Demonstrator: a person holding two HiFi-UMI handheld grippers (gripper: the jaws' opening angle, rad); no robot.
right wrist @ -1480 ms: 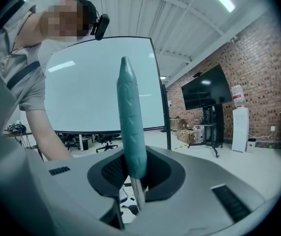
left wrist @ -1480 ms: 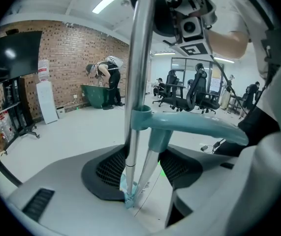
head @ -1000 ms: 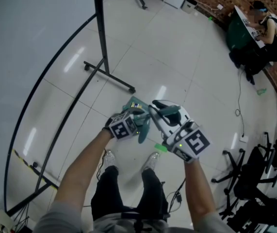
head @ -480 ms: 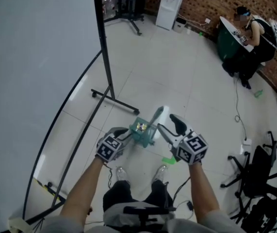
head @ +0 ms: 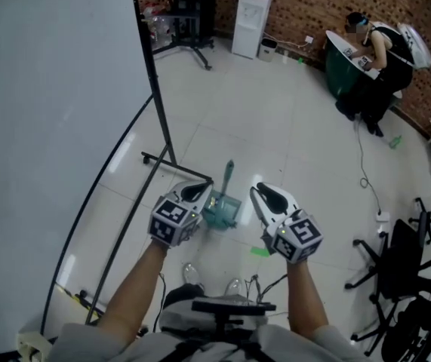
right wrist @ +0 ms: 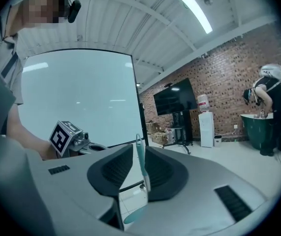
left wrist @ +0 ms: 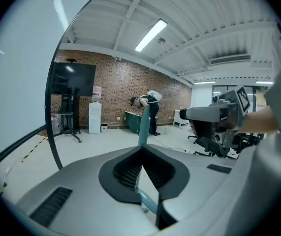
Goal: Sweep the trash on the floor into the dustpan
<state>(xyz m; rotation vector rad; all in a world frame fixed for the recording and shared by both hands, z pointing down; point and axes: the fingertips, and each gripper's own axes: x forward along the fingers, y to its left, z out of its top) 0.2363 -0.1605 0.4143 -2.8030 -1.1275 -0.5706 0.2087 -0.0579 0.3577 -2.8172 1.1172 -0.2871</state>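
Observation:
A teal dustpan (head: 221, 214) stands on the white floor in front of my shoes, its thin handle (head: 229, 176) pointing up. My left gripper (head: 200, 191) hangs above and left of it, shut with nothing in it. The handle (left wrist: 143, 124) rises just beyond its tips. My right gripper (head: 264, 196) is held right of the dustpan, apart from it. Its jaws are closing, still with a gap, and the handle (right wrist: 140, 163) shows through that gap without being pressed. A small green scrap (head: 260, 251) lies on the floor beside the right gripper.
A big whiteboard (head: 49, 89) on a wheeled stand (head: 171, 163) fills the left. A person bends at a green table (head: 343, 59) at the back right. Office chairs (head: 396, 266) crowd the right edge. A cable (head: 362, 164) runs over the floor there.
Both grippers have risen from the dustpan and spread apart as the view climbed. The left jaws have shut. The dustpan stays on the floor.

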